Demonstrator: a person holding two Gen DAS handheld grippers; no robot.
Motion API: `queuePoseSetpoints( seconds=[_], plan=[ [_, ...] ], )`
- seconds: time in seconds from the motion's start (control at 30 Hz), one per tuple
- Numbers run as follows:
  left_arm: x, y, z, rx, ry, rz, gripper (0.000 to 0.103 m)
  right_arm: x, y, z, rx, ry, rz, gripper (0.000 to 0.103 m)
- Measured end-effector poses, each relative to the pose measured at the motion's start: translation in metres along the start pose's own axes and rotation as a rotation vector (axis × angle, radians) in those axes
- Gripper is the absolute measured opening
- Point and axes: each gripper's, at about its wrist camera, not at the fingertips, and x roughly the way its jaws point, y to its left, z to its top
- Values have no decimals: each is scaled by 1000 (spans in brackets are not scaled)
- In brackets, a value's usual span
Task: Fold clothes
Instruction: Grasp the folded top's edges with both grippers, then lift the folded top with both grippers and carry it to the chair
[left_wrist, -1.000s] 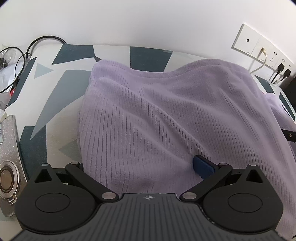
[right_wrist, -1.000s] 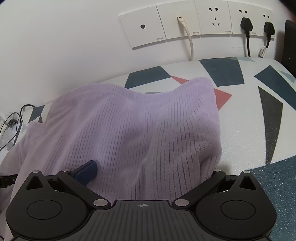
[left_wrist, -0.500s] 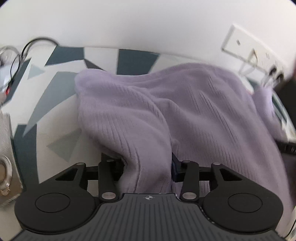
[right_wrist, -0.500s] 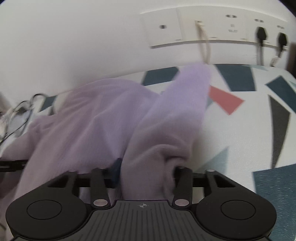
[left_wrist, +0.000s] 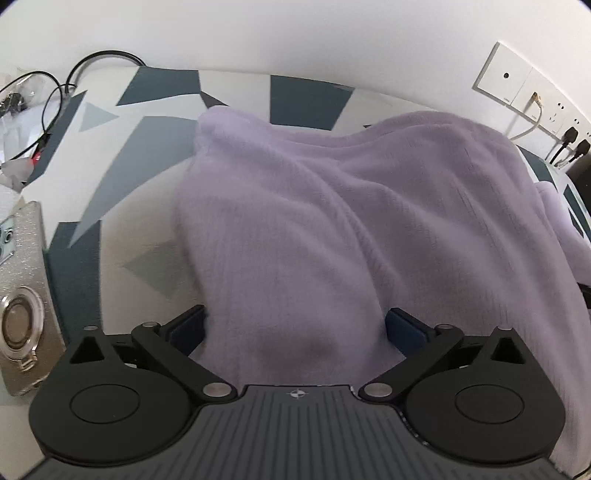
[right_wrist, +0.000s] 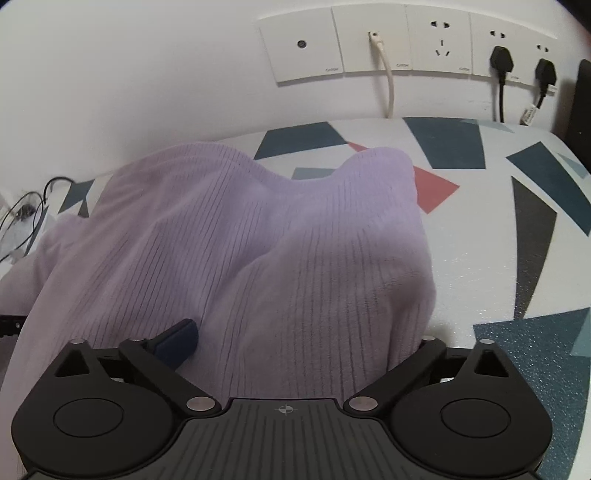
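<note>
The left tool (left_wrist: 295, 328) stands spread wide, its jaws having just been opening, a fold of ribbed lilac sweater (left_wrist: 332, 229) lying loose between the blue pads (left_wrist: 404, 326) with nothing pinched. The right tool (right_wrist: 306, 339) is likewise released and has just been opening; one blue pad (right_wrist: 179, 339) shows at 9 o'clock, the other is buried under the knit. The sweater, soft and fuzzy with fine vertical ribs, is heaped in rounded humps across the middle of the table (right_wrist: 480, 240), whose white cover bears angular teal, grey and red patches. In the left wrist view, a glittery silver phone case (left_wrist: 22, 295) with a ring holder lies at 9 o'clock, and tangled black cables (left_wrist: 48, 96) at 10 o'clock. In the right wrist view, four white wall plates (right_wrist: 406, 40) line the wall at 12 o'clock, carrying one white cable (right_wrist: 386, 74) and two black plugs (right_wrist: 502, 61).
</note>
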Motion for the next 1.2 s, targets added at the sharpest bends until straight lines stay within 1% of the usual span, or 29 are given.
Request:
queuePoseSetpoints(
  seconds=[0.07,0.13,0.23,0.3,0.33,0.37,0.4,0.43,0.47,0.53,0.57,0.6,0.63,0.67,0.7,0.73,0.8,0.87,0.93,0.97,1.03,1.13,1.2],
  plan=[
    [0,2,-2,0,-10,-4,103,1,3,0,-13,5,-8,102],
    [1,-2,-3,14,-17,14,103,3,9,-1,-30,6,-27,102],
    [3,-10,-2,14,-37,27,103,3,12,-2,-43,3,-29,102],
    [3,-14,-2,3,-47,25,101,4,15,0,-61,12,-16,98],
    [3,-16,-2,-3,-52,24,99,4,16,1,-67,12,-1,91],
    [2,-18,-1,-6,-55,18,91,3,17,1,-74,13,15,83],
    [-1,-20,-1,-10,-55,5,80,3,18,2,-74,14,29,80],
    [-3,-21,-1,-19,-50,-11,72,2,19,3,-73,16,44,73],
    [-5,-22,-1,-29,-45,-28,62,2,20,4,-58,19,57,69],
    [-8,-21,-1,-103,-30,-34,55,2,20,6,-11,26,74,66],
    [-9,-20,-1,-143,-22,-36,46,2,19,7,23,26,82,59],
    [-11,-19,-1,-186,-15,-45,42,3,18,8,59,28,103,53],
    [-14,-21,-2,-196,-17,-46,40,4,15,7,103,37,141,40],
    [-18,-23,-3,-197,-20,-42,38,5,13,6,147,46,179,36],
    [-26,-28,-5,-176,-41,-38,37,6,11,5,188,53,214,35],
    [-35,-33,-6,-149,-66,-32,36,3,13,3,179,40,215,32],
    [-56,-44,-8,-95,-113,-3,36,-12,22,-2,113,-26,195,30],
    [-80,-51,-9,-72,-155,4,36,-32,21,-4,117,-98,222,30],
    [-104,-51,-9,-82,-196,-3,36,-57,17,1,125,-172,263,29],
    [-117,-49,-8,-92,-217,-6,36,-69,14,5,144,-195,292,28],
    [-142,-47,-8,-111,-259,-10,36,-92,8,18,179,-238,376,28],
    [-185,-44,-16,-115,-346,8,36,-120,13,34,137,-309,452,27],
    [-212,-41,-23,-116,-395,26,36,-132,23,48,103,-336,507,27]
  ],
)
